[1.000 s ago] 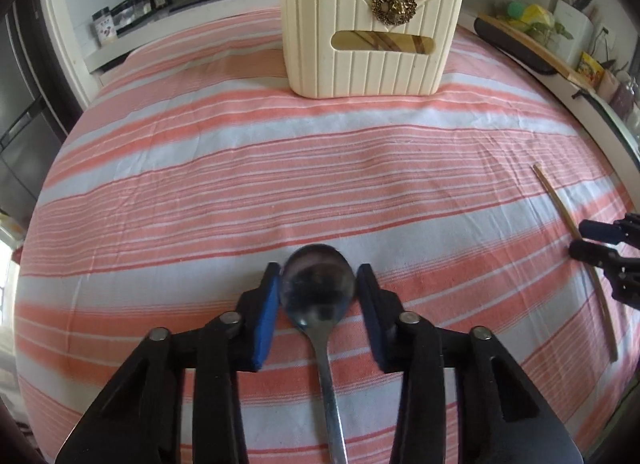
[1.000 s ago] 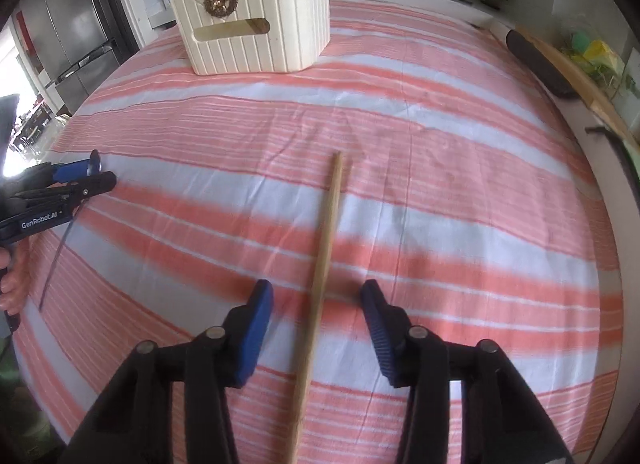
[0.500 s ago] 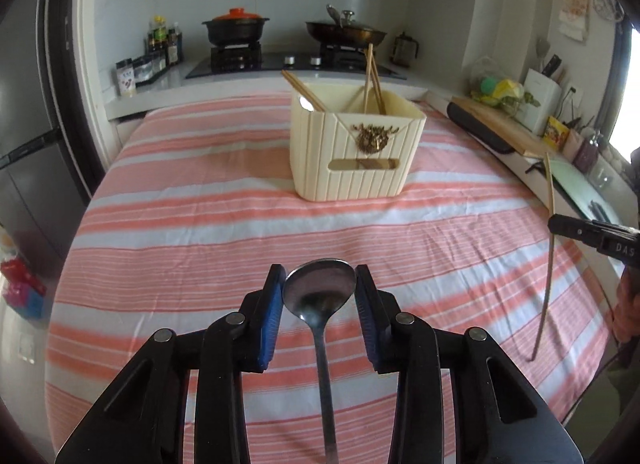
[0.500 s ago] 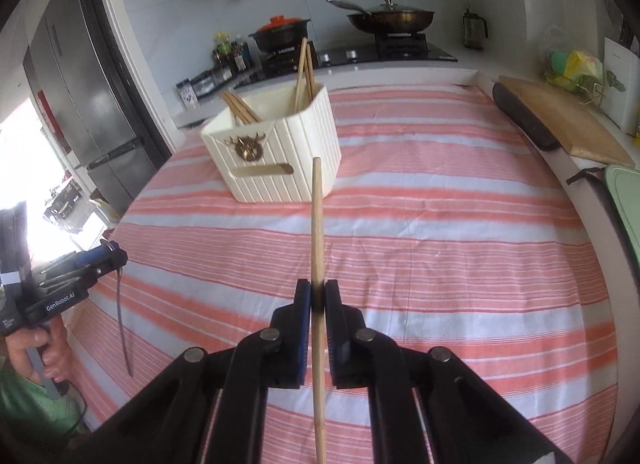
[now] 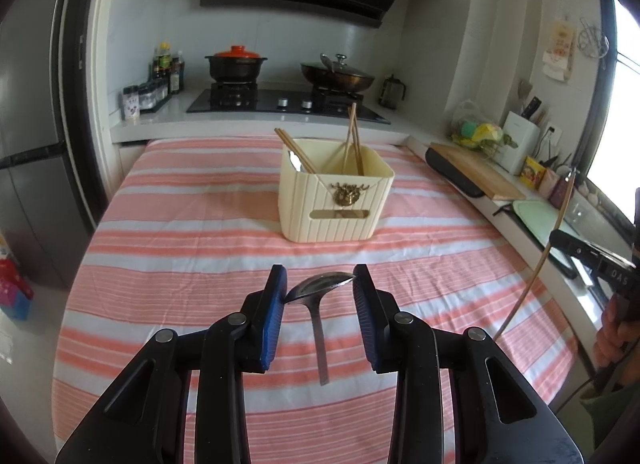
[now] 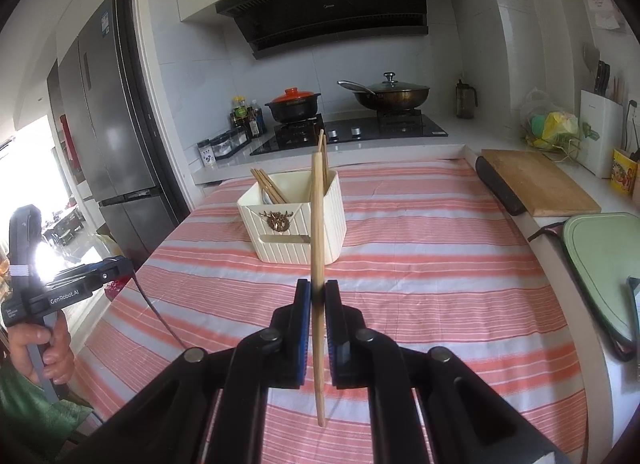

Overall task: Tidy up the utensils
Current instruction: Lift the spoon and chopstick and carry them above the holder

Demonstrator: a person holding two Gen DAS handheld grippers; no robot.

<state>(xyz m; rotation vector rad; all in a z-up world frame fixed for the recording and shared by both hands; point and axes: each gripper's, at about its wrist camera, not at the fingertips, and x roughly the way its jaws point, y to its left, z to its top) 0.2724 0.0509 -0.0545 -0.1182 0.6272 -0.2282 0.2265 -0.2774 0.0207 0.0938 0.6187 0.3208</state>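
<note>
Chopstick [image 6: 317,248]: clamped low on its length between the right fingers [image 6: 302,316], which are closed tight on it. Stands almost upright, with the long axis in line with the cream holder [image 6: 296,224] ahead and the upper end crossing the holder's right side in the right wrist view.

Spoon [image 5: 320,284]: pinched by the bowl between the left fingers [image 5: 276,304], set narrow, pads pressing on both rims. Bowl tilted, handle hanging down toward the striped bench [image 5: 160,224].

Both held in the air, in front of the holder and well apart from it. Inside the holder already: chopsticks leaning at left and right.

Probably needs a carry forward to above the holder's open top, then a lowering with the long axis kept steep. Cannot tell which hand is nearer to the holder.
</note>
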